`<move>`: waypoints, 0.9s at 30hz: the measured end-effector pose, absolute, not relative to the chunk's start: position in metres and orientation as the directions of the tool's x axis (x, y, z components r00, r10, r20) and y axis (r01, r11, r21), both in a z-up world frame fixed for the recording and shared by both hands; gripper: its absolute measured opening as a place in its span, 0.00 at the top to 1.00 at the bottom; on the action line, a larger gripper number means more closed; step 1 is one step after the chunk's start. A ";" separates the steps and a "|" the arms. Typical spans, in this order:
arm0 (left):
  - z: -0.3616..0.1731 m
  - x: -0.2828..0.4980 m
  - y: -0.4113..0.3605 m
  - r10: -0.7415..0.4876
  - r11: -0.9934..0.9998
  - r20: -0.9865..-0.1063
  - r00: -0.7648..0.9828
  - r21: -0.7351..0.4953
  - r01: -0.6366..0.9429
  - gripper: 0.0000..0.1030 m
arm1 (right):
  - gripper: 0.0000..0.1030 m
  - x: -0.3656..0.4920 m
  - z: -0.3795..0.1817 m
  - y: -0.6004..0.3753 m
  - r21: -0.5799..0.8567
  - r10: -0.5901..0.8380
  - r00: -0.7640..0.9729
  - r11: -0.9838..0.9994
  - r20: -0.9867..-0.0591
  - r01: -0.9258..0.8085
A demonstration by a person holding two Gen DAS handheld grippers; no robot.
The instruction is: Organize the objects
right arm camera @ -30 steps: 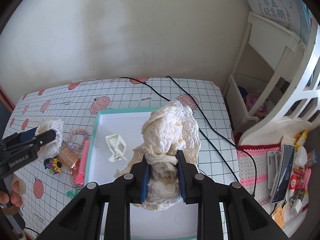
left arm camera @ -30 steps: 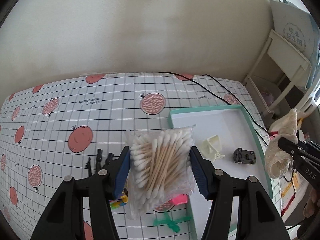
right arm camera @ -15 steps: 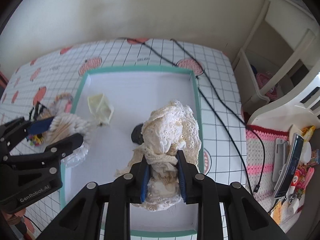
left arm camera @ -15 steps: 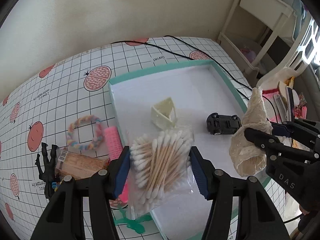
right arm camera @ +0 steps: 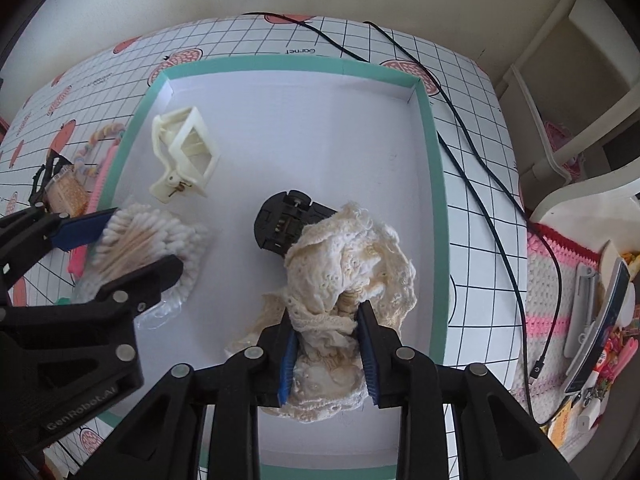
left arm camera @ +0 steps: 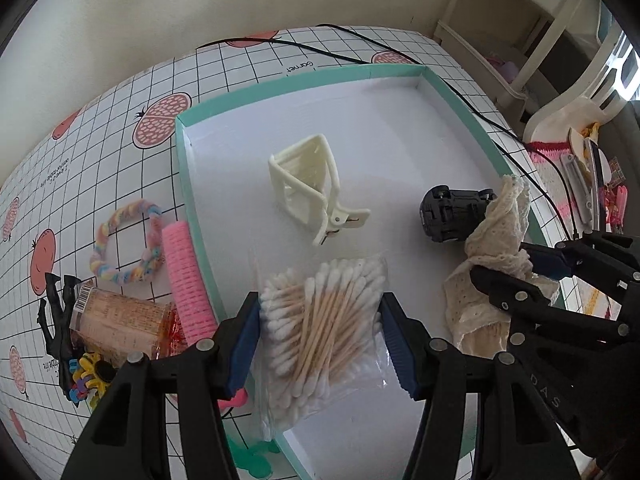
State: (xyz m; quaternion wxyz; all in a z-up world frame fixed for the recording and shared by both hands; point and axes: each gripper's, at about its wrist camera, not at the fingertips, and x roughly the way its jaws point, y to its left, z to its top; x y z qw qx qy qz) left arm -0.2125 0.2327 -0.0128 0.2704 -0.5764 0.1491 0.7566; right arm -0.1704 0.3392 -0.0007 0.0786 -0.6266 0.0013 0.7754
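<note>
Here, over a teal-rimmed tray (right arm camera: 434, 184) on the gridded tablecloth (left arm camera: 248, 76), each hand-held gripper clamps something: left (left arm camera: 320, 344) cotton swabs (left arm camera: 316, 324), right (right arm camera: 326, 344) lace cloth (right arm camera: 352, 264).

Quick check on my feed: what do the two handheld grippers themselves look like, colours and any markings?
Both match: the left gripper and right gripper have matte black plastic linkage arms with silver rivets and ribbed blue finger pads. White lettering reads "GenRobot.AI" on the left body and "DAS" on the right. No cables or sleeves visible.
</note>
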 end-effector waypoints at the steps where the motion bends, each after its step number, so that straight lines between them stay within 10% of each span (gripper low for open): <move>1: -0.013 -0.212 0.233 0.238 -0.809 -0.953 -0.189 -0.086 -0.582 0.41 | 0.70 -0.170 0.000 0.339 -0.097 0.121 -0.202 -0.988 -0.972 -0.122; 27: 0.019 -0.214 0.216 0.326 -0.812 -0.923 -0.205 -0.162 -0.560 0.41 | 0.52 -0.169 0.056 0.331 -0.069 0.105 -0.329 -0.990 -0.938 -0.119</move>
